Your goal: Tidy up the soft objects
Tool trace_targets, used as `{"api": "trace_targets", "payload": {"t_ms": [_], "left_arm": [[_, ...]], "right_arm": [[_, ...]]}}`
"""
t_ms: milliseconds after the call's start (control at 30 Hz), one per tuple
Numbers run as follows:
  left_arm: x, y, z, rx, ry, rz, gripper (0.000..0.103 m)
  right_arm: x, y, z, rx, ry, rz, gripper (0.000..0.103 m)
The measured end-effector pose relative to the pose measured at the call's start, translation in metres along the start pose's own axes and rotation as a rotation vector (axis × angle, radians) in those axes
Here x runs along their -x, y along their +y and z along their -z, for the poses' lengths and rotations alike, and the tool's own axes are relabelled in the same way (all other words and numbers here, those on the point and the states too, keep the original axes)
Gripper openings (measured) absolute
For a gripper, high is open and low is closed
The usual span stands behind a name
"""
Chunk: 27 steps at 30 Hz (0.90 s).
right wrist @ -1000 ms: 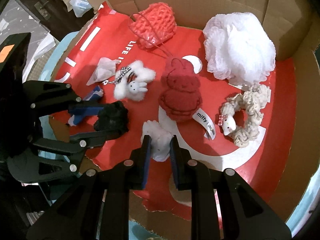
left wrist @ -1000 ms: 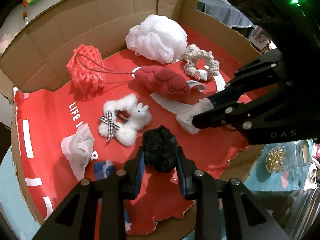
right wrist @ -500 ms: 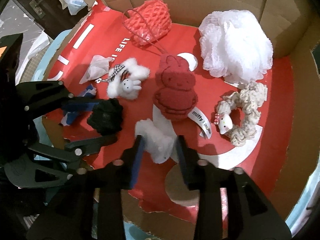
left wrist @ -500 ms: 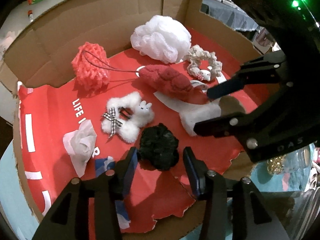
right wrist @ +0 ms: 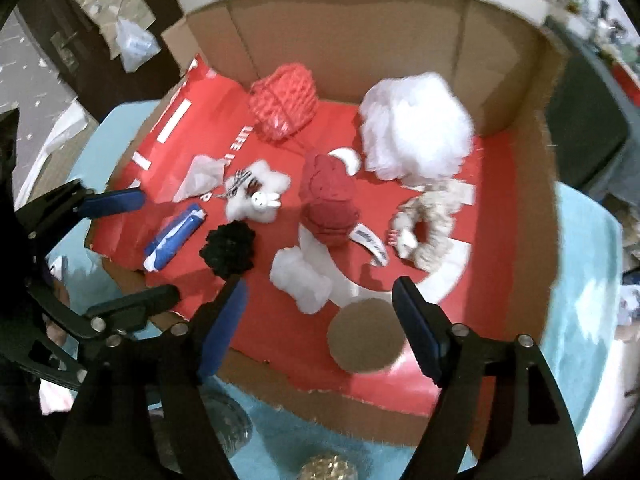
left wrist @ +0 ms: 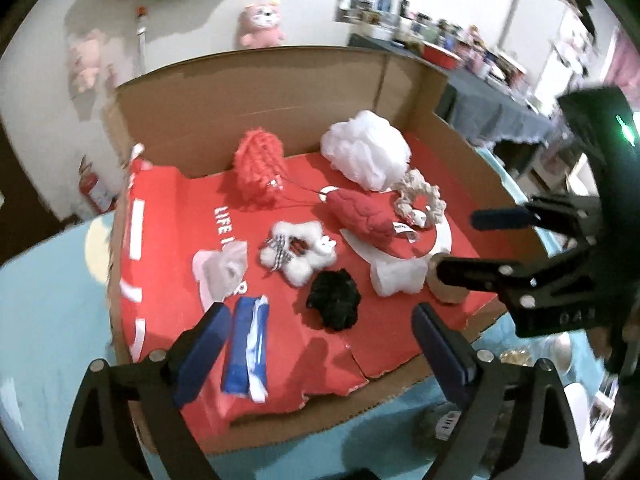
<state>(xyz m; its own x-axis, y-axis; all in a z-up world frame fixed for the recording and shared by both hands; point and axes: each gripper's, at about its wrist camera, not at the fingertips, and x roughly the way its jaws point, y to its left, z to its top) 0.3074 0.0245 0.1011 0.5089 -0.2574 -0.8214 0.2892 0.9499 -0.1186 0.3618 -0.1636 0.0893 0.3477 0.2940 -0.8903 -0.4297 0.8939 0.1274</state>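
- The box point(right wrist: 360, 40) is open cardboard with a red printed floor; the soft things lie spread across it.
- Black scrunchie point(left wrist: 334, 300): dark, fuzzy and crumpled, near the front edge, beside a small white fluffy piece point(right wrist: 302, 280).
- White furry scrunchie point(left wrist: 298, 250) with a checked bow and a small bunny face lies just behind the black one.
- Dark red knitted plush point(right wrist: 328, 204) with a white tag sits mid-floor; a cream ruffled scrunchie point(right wrist: 430, 226) is to its right.
- White mesh puff point(right wrist: 416, 128) and coral mesh puff point(right wrist: 284, 106) rest near the back wall.
- A blue-and-white packet point(left wrist: 248, 348) and a clear wrapper point(left wrist: 222, 268) lie on the left side.
- Left gripper point(left wrist: 320, 348): jaws opening, nothing between them, above the front edge.
- Right gripper point(right wrist: 320, 320): jaws opening, empty, above the white piece.
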Motion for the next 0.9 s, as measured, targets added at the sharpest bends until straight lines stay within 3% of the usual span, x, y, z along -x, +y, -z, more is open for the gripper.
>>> {"api": "trace_targets", "payload": {"t_ms": [100, 300, 900], "left_arm": [[0.006, 0.005, 0.005, 0.054, -0.015, -0.031, 0.100], [0.006, 0.004, 0.015, 0.119, -0.023, -0.072, 0.100], [-0.019, 0.007, 0.030, 0.184, 0.049, -0.133, 0.101]], "right_arm": [[0.012, 0.003, 0.010, -0.020, -0.029, 0.050, 0.079], [0.024, -0.002, 0.035, -0.087, -0.064, 0.126, 0.079], [0.001, -0.015, 0.054, -0.177, -0.032, 0.145, 0.079]]}}
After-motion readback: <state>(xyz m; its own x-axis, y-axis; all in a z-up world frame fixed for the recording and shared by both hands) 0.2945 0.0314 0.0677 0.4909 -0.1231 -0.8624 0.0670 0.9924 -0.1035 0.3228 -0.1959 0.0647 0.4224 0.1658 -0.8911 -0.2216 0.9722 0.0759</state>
